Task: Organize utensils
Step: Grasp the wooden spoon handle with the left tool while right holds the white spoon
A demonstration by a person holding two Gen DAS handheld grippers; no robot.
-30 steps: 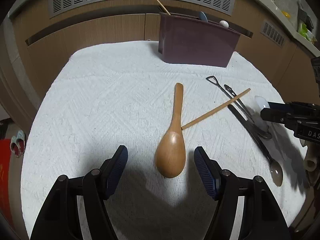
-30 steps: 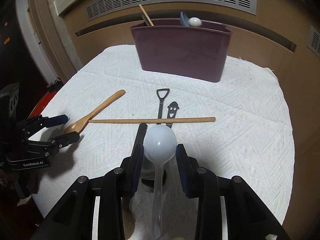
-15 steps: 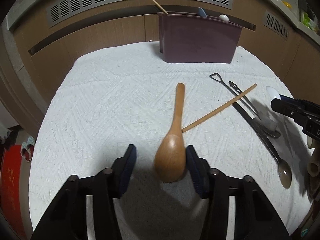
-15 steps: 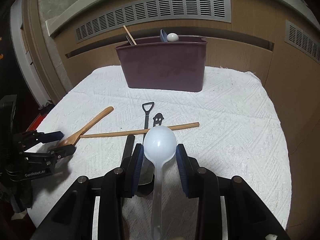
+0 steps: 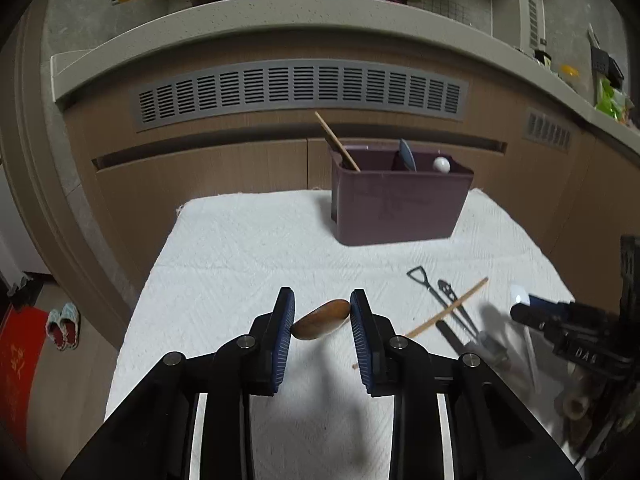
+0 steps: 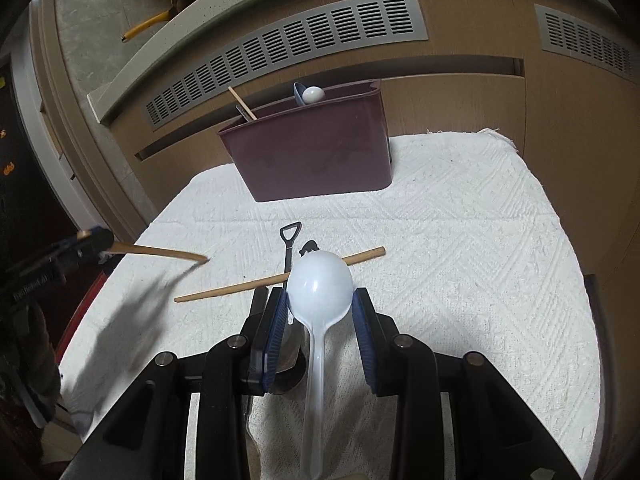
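Left tool (image 5: 322, 316) has just been closing and now pinches the wooden spoon (image 5: 321, 319) by its bowl, lifted clear of the white cloth (image 5: 240, 264); in the right view the handle (image 6: 160, 252) juts out from that tool over the surface. Right tool (image 6: 320, 300) grips the white plastic spoon (image 6: 320, 284) across its bowl, handle trailing back under the camera. Both spoons look light and stiff. The rounded, smooth bowls are a poor place to hold: each could pivot or slip between the pads, so the neck would likely be steadier. On the cloth lie a loose chopstick (image 6: 276, 278) and dark metal utensils (image 5: 440, 300). Beyond them stands the maroon bin (image 6: 312, 152), partly filled.
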